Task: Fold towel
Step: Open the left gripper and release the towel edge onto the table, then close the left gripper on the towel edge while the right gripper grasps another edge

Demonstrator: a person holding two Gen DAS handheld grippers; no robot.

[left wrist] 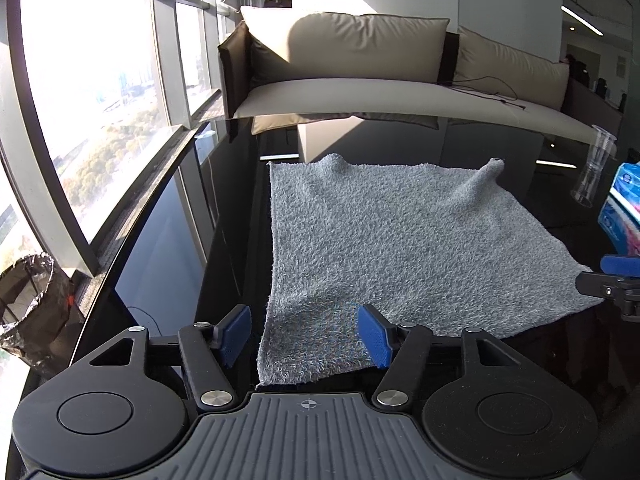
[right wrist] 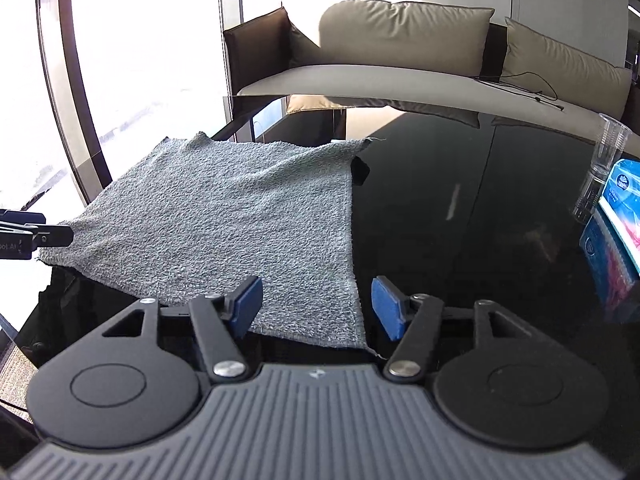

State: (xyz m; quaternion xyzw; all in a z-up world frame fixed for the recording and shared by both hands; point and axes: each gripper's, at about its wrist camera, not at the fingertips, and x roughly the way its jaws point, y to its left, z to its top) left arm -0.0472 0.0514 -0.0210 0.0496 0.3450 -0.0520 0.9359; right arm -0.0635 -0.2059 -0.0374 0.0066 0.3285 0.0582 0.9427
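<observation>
A nubby grey terry-cloth towel lies on a glossy, mirror-smooth black table, beside a clear plastic cup.

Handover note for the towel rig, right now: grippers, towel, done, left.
Left gripper: open, jaws straddling the towel's near left corner, not clamped.
Right gripper: open, jaws straddling the near right corner, not clamped.
Towel: grey, spread flat in a single layer on the black glossy table, with its far corners slightly raised.
Off to the right: clear plastic cup and blue tissue pack, clear of the towel.
Done: towel laid out, both grippers lined up at the near corners.
Left: close on both corners, probably carry the near edge over to the far edge, then the further folds.
</observation>
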